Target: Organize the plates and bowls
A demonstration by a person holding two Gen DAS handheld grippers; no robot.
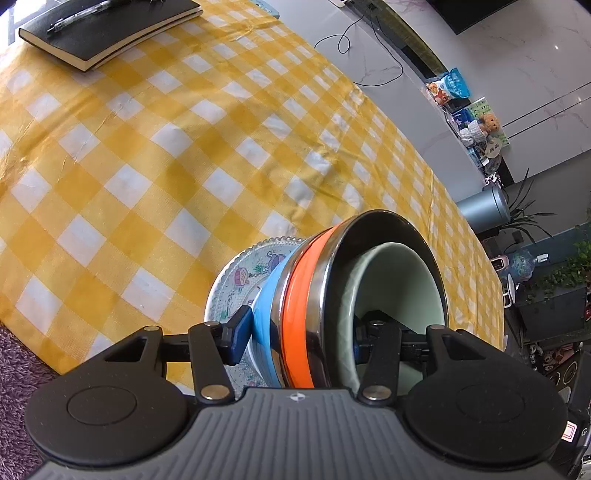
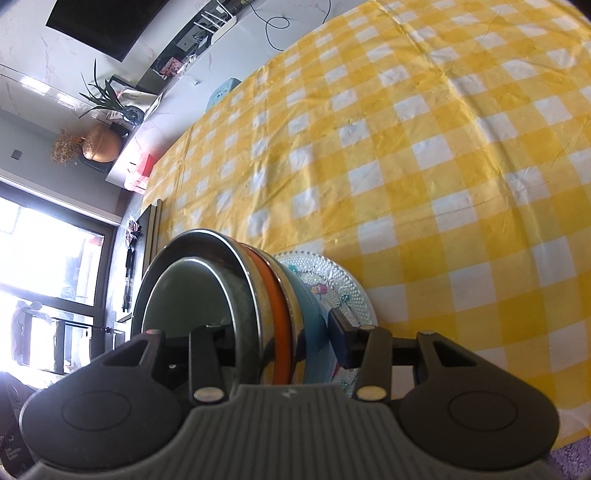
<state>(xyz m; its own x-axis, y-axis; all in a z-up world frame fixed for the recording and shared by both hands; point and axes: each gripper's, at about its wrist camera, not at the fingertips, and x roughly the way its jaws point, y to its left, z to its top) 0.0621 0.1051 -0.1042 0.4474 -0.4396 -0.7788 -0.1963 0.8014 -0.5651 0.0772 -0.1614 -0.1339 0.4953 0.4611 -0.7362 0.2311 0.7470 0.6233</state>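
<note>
Left wrist view
Left tool (image 1: 299, 338): pinching a nested stack, one finger under the patterned plate (image 1: 236, 284), the other inside the green bowl (image 1: 402, 280).
Stack: blue bowl (image 1: 266, 314), orange-banded steel bowl (image 1: 299, 295), tilted above the table's (image 1: 147, 155) near edge.
Around: black notebook (image 1: 110, 29) with pen (image 1: 79, 16) at far corner.

Right wrist view
Right tool (image 2: 284, 338): pinching the same stack from the opposite side.
Beyond: checked cloth bare; potted plant (image 2: 105, 98), window (image 2: 48, 288) past the table's edge.
</note>
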